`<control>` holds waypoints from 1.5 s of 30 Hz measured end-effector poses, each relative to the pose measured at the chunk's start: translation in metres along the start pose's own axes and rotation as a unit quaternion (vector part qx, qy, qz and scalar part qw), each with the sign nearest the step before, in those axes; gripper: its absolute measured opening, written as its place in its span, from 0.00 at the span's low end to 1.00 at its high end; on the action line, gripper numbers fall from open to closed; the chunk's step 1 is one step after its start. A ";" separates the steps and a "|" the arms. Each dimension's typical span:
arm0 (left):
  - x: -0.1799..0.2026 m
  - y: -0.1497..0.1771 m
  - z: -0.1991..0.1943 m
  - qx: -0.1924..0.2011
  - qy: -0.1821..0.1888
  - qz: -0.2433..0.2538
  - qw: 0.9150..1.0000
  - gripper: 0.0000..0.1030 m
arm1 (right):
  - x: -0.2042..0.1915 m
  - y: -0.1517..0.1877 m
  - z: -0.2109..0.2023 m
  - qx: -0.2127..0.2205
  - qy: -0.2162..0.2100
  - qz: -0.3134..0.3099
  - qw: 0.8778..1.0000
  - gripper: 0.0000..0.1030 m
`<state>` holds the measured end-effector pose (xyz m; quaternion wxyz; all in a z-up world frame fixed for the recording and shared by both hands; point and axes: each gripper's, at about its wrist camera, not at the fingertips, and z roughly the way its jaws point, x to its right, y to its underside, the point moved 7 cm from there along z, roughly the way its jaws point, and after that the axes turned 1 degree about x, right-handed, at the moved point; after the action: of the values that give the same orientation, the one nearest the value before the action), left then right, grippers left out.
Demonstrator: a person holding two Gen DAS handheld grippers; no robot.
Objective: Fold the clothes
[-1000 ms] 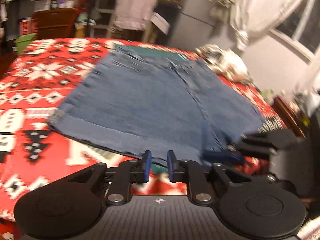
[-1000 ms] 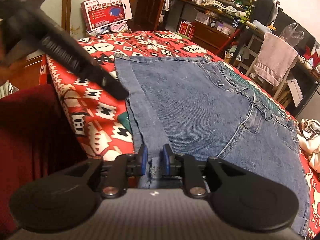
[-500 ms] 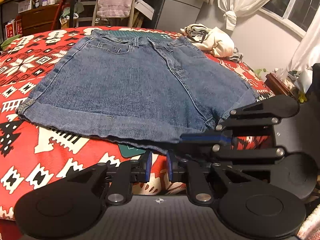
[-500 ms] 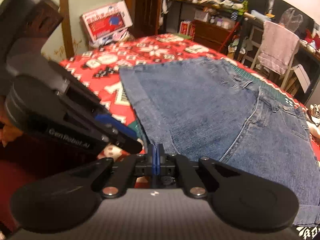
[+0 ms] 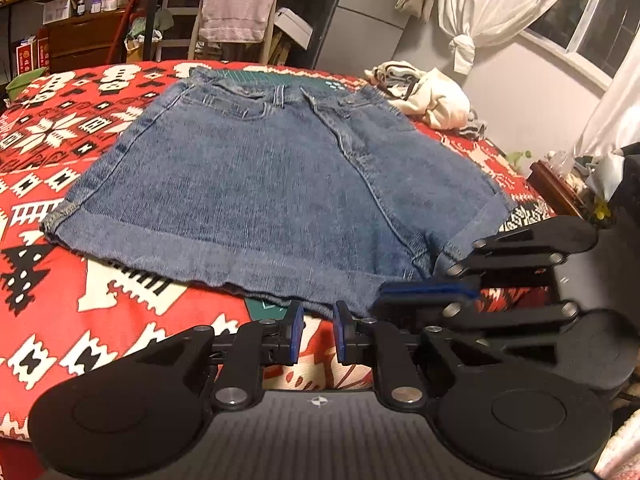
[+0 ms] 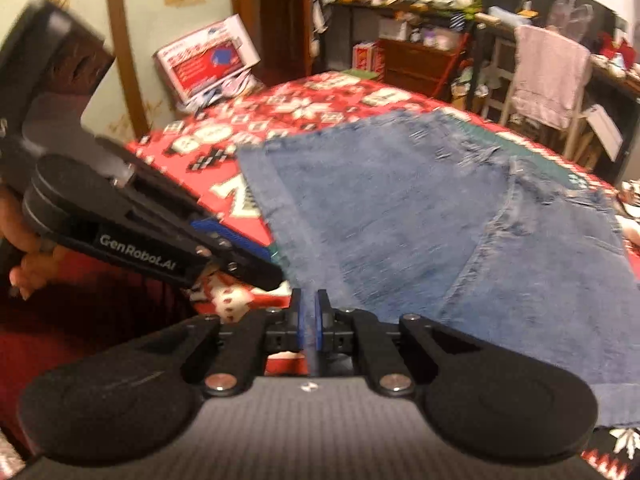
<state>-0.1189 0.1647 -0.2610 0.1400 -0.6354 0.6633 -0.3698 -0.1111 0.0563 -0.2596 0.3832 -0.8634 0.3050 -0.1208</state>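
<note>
From my left hand-held gripper (image 5: pixel 316 334) I see its blue pads parted by a narrow gap with nothing between them, poised just short of the near hem of the denim shorts (image 5: pixel 276 196). The shorts lie flat ahead of it on the bed's red patterned blanket (image 5: pixel 52 152), waistband at the far end. Far left of it, shelves (image 5: pixel 76 4) hold small boxes and bottles I cannot read; straight beyond, a pink towel (image 5: pixel 240 0) hangs over a chair, and to the right a cream heap of clothes (image 5: pixel 432 98) sits on the blanket beneath a knotted white curtain (image 5: pixel 480 4). My right hand-held gripper (image 6: pixel 308 322) is pinched on the hem of the shorts, at the cuff edge. Left of it the other tool's side reads "GenRobot.AI", and a red-and-white box (image 6: pixel 208 60), its print unreadable, leans against the wall.
</note>
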 end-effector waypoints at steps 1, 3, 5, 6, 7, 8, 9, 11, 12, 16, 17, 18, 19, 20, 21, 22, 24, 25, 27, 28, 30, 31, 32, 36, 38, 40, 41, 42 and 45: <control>0.002 -0.002 -0.001 0.002 0.003 0.001 1.000 0.15 | 0.008 0.002 -0.006 0.002 0.008 0.010 1.000 0.04; 0.006 -0.005 -0.001 0.004 0.009 0.004 1.000 0.15 | 0.025 0.006 -0.019 0.007 0.025 0.031 0.999 0.09; 0.011 -0.008 0.002 0.005 0.016 0.008 1.000 0.15 | 0.042 0.010 -0.032 0.012 0.042 0.052 0.998 0.10; 0.015 -0.009 0.004 0.005 0.019 0.010 1.000 0.15 | 0.050 0.013 -0.039 0.015 0.050 0.063 0.997 0.10; 0.018 -0.011 0.006 0.005 0.023 0.011 1.000 0.15 | 0.059 0.015 -0.045 0.017 0.058 0.073 0.995 0.11; 0.021 -0.012 0.009 0.005 0.027 0.012 1.000 0.15 | 0.067 0.017 -0.052 0.020 0.067 0.083 0.994 0.12; 0.025 -0.014 0.011 0.005 0.032 0.013 0.999 0.15 | 0.076 0.019 -0.058 0.022 0.075 0.094 0.993 0.14; 0.033 -0.016 0.015 0.005 0.043 0.014 0.999 0.15 | 0.092 0.028 -0.067 0.025 0.088 0.121 0.988 0.19; 0.039 -0.017 0.016 0.006 0.049 0.017 0.999 0.15 | 0.101 0.034 -0.069 0.026 0.093 0.138 0.986 0.19; 0.064 -0.023 0.020 0.008 0.064 0.051 0.997 0.15 | 0.133 0.060 -0.076 0.030 0.112 0.203 0.972 0.19; 0.070 -0.024 0.020 0.008 0.066 0.061 0.996 0.15 | 0.142 0.066 -0.078 0.030 0.117 0.219 0.968 0.19; 0.076 -0.025 0.022 0.007 0.067 0.072 0.995 0.15 | 0.150 0.071 -0.079 0.033 0.124 0.235 0.964 0.19; 0.081 -0.025 0.023 0.006 0.067 0.082 0.994 0.19 | 0.158 0.075 -0.080 0.035 0.132 0.249 0.959 0.19; 0.087 -0.025 0.025 0.005 0.067 0.093 0.993 0.21 | 0.164 0.080 -0.081 0.035 0.140 0.258 0.955 0.19; 0.092 -0.024 0.026 0.003 0.067 0.103 0.992 0.25 | 0.168 0.082 -0.079 0.033 0.144 0.259 0.954 0.19; 0.097 -0.023 0.028 0.000 0.065 0.114 0.991 0.25 | 0.173 0.083 -0.077 0.030 0.149 0.261 0.953 0.19; 0.103 -0.020 0.033 -0.007 0.061 0.127 0.990 0.25 | 0.176 0.086 -0.072 0.023 0.149 0.259 0.954 0.19; 0.105 -0.019 0.036 -0.010 0.059 0.132 0.989 0.25 | 0.176 0.086 -0.069 0.020 0.146 0.256 0.955 0.19; 0.108 -0.017 0.041 -0.015 0.052 0.141 0.988 0.25 | 0.173 0.085 -0.062 0.011 0.143 0.249 0.958 0.19; 0.110 -0.016 0.043 -0.016 0.050 0.146 0.988 0.25 | 0.172 0.085 -0.059 0.008 0.143 0.246 0.959 0.19; 0.113 -0.015 0.048 -0.017 0.045 0.154 0.987 0.25 | 0.170 0.081 -0.052 0.005 0.140 0.246 0.959 0.19; 0.116 -0.015 0.050 -0.017 0.043 0.158 0.986 0.25 | 0.170 0.080 -0.050 0.006 0.139 0.247 0.959 0.19; 0.117 -0.015 0.052 -0.018 0.041 0.161 0.986 0.25 | 0.169 0.080 -0.048 0.004 0.140 0.248 0.959 0.19; 0.117 -0.017 0.055 -0.012 0.039 0.154 0.987 0.16 | 0.167 0.075 -0.045 0.002 0.144 0.250 0.958 0.19; 0.113 -0.021 0.049 -0.001 0.043 0.140 0.989 0.13 | 0.168 0.073 -0.043 0.002 0.146 0.256 0.956 0.19; 0.106 -0.027 0.042 0.012 0.043 0.119 0.992 0.10 | 0.171 0.073 -0.043 0.007 0.146 0.271 0.951 0.19; 0.103 -0.030 0.038 0.017 0.044 0.108 0.993 0.10 | 0.173 0.073 -0.044 0.013 0.147 0.284 0.947 0.19; 0.100 -0.032 0.035 0.021 0.046 0.099 0.994 0.10 | 0.176 0.074 -0.047 0.023 0.144 0.302 0.942 0.19; 0.096 -0.035 0.030 0.027 0.049 0.087 0.995 0.10 | 0.186 0.078 -0.052 0.044 0.121 0.371 0.920 0.19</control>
<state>-0.0876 0.0669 -0.2307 0.1562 -0.5522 0.7118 -0.4049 -0.0224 -0.1300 -0.2868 0.3982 -0.6495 0.6419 -0.0871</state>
